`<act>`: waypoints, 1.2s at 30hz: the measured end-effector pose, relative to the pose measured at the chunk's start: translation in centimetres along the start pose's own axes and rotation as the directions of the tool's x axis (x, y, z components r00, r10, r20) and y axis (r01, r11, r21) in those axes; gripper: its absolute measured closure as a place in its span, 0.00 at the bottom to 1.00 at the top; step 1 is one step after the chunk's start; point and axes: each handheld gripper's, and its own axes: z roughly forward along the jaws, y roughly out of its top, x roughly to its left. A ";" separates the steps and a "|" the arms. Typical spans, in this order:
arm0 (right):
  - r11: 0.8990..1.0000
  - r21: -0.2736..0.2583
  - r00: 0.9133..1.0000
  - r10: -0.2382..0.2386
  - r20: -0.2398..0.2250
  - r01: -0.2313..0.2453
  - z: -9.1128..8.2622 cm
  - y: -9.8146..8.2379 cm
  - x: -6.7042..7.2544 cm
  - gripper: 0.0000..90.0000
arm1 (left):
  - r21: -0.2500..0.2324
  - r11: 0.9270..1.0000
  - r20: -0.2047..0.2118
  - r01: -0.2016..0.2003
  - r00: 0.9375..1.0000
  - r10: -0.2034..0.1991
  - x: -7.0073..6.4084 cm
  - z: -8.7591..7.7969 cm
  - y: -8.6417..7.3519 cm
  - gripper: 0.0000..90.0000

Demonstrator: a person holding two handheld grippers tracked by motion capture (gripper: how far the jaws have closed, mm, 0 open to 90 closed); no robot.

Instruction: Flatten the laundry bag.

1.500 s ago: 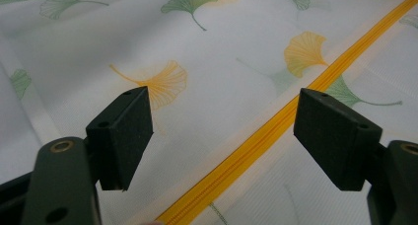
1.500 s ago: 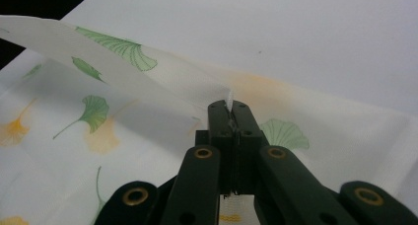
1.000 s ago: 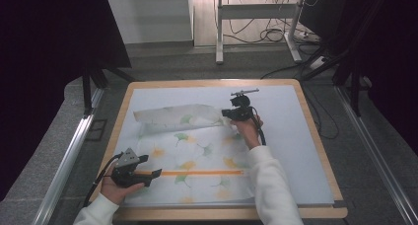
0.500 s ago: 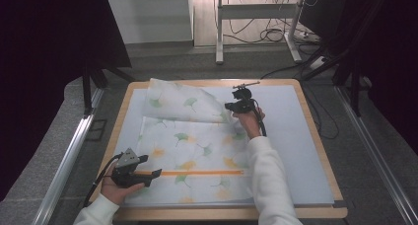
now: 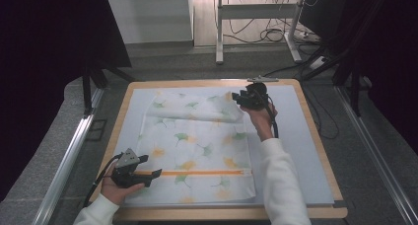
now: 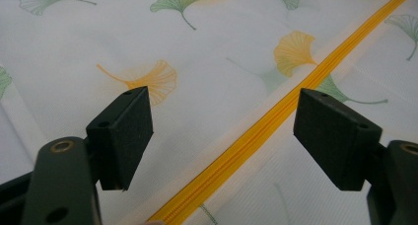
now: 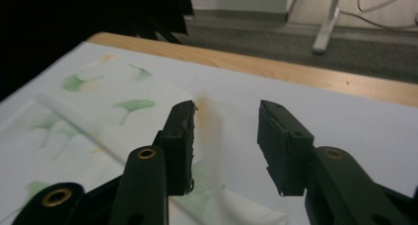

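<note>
A white mesh bag [image 5: 197, 151] printed with green and orange ginkgo leaves lies spread on the pale mat [image 5: 296, 151] that covers the wooden table [image 5: 315, 136]. Its orange zipper [image 5: 192, 173] runs across the near part of the bag.

The right gripper [image 5: 239, 97] hangs above the bag's far right corner. Its jaws have just been opening, and in the right gripper view [image 7: 224, 146] a blurred edge of the fabric shows in the gap between them, close against one pad; it looks let go, though the blur makes that hard to swear to.

The left gripper [image 5: 150, 167] sits low at the bag's near left edge (the person's hand wrapped round its body). Its jaws stand wide apart in the left gripper view [image 6: 222, 131], the zipper passing between them underneath, nothing pinched.
</note>
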 end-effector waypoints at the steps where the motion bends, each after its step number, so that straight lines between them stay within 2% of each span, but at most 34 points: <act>1: 1.000 -0.003 1.000 -0.010 -0.011 0.010 -0.5 0.0 0.1 0.69 | -0.001 1.000 0.000 0.003 1.000 -0.003 0.0 0.0 0.0 0.25; 4: 0.999 0.021 0.997 -0.049 -0.064 0.050 -1.7 -0.5 0.7 0.83 | 0.001 1.000 0.000 0.007 1.000 -0.007 0.0 0.1 0.0 0.25; 5: 0.995 0.063 0.993 -0.068 -0.101 0.074 -1.6 -1.2 1.2 0.91 | 0.001 1.000 0.000 0.009 1.000 -0.009 0.0 0.1 0.0 0.25; 6: 0.995 0.063 0.993 -0.068 -0.101 0.074 -1.6 -1.2 1.2 0.91 | 0.001 1.000 0.000 0.009 1.000 -0.009 0.0 0.1 0.0 0.25; 8: 0.986 0.129 0.988 -0.092 -0.125 0.108 -0.7 -2.1 1.7 0.97 | 0.001 1.000 -0.002 0.010 1.000 -0.010 0.0 0.1 0.0 0.25; 10: 0.978 0.167 0.986 -0.104 -0.132 0.126 0.7 -3.0 2.0 0.98 | 0.000 1.000 -0.003 0.010 1.000 -0.010 0.0 0.1 0.0 0.25; 11: 0.972 0.200 0.986 -0.101 -0.132 0.126 2.2 -3.7 2.2 0.99 | 0.000 1.000 -0.005 0.008 1.000 -0.008 0.0 0.0 0.0 0.25; 12: 0.972 0.200 0.986 -0.101 -0.132 0.126 2.2 -3.7 2.2 0.99 | 0.000 1.000 -0.005 0.008 1.000 -0.008 0.0 0.0 0.0 0.25; 16: 0.961 0.249 0.986 -0.085 -0.140 0.119 4.8 -4.9 2.6 0.99 | 0.003 1.000 -0.005 -0.004 1.000 0.004 0.0 0.0 0.0 0.25; 18: 0.960 0.254 0.986 -0.085 -0.141 0.119 4.9 -5.1 2.7 0.99 | 0.002 1.000 -0.002 -0.006 1.000 0.006 0.0 0.0 0.0 0.25; 22: 0.959 0.251 0.985 -0.094 -0.145 0.128 3.8 -5.6 3.0 0.99 | -0.001 1.000 0.001 -0.005 1.000 0.005 0.0 0.0 0.0 0.25; 28: 0.957 0.248 0.980 -0.116 -0.160 0.154 0.7 -6.6 3.8 0.99 | -0.004 1.000 -0.006 0.004 1.000 -0.004 0.0 0.2 0.1 0.25; 30: 0.961 0.228 0.977 -0.117 -0.178 0.156 -0.3 -7.0 4.1 0.99 | -0.002 1.000 -0.011 0.007 1.000 -0.007 0.1 0.2 0.1 0.25; 36: 0.961 0.208 0.967 -0.136 -0.215 0.181 -3.0 -8.1 5.2 0.99 | -0.003 1.000 -0.020 0.006 1.000 -0.006 0.1 0.3 0.2 0.26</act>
